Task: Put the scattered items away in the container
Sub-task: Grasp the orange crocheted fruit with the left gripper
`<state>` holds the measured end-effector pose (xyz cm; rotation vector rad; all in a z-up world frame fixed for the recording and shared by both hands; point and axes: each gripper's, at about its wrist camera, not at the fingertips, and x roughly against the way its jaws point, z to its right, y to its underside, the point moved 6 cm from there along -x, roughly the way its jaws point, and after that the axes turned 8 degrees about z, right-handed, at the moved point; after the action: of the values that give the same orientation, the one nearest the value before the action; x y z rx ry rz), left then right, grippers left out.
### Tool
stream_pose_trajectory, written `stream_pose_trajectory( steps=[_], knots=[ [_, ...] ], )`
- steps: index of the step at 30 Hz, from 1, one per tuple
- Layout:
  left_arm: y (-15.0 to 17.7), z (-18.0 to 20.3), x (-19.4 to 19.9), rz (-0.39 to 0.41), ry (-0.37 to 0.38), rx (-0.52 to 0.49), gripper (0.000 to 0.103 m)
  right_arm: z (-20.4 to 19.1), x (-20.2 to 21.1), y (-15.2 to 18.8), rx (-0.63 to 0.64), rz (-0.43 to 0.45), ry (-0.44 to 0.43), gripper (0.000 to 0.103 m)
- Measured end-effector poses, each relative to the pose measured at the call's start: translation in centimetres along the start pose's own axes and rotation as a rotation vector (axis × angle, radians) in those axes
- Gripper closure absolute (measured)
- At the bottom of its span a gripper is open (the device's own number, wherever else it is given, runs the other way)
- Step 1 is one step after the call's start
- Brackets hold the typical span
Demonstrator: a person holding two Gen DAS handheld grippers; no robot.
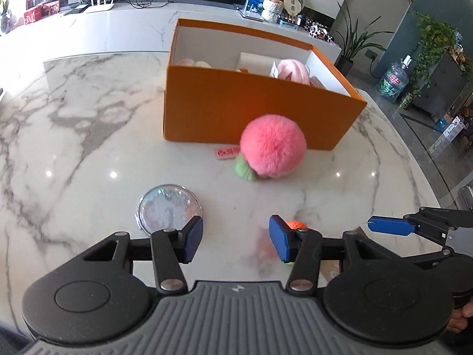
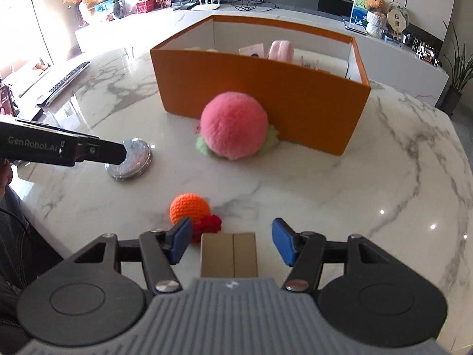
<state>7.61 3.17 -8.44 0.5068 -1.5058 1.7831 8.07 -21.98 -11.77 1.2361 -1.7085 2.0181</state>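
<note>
Orange cardboard walled the container (image 2: 266, 94) on the marble desk (image 2: 384, 177), a pink pompom (image 2: 233, 125) against its front. The right claw (image 2: 230, 242) was opening, empty, over a small tan box (image 2: 229, 254) — a crochet ball (image 2: 189, 207) beside it risked a knock. The left claw (image 1: 236, 242) hung spread, empty.

Orange box (image 1: 254, 112), pink pompom (image 1: 273, 149) before it, round clear case (image 1: 170, 210)

Home living room, marble table (image 1: 88, 112), houseplants (image 1: 434, 41) (router (image 2: 207, 6) too)
</note>
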Motion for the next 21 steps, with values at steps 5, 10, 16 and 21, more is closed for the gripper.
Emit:
stream_pose_trajectory(
  steps=[5, 10, 16, 21],
  knots=[
    [1.8, 1.8, -0.7, -0.034, 0.036, -0.037, 0.045, -0.6, 0.0, 1.7, 0.009, -0.014, 0.003, 0.04],
    [1.8, 3.4, -1.8, -0.033, 0.057, -0.079, 0.045, 0.1, 0.5, 1.4, -0.017, 0.01, 0.013, 0.04],
    [1.8, 4.5, -4.6, -0.077, 0.058, -0.076, 0.046, 0.4, 0.7, 1.5, -0.019, 0.015, 0.001, 0.04],
    [1.8, 4.7, -6.1, -0.118, 0.064, -0.037, 0.046, 0.7, 0.3, 1.7, -0.025, 0.007, -0.003, 0.04]
  ],
)
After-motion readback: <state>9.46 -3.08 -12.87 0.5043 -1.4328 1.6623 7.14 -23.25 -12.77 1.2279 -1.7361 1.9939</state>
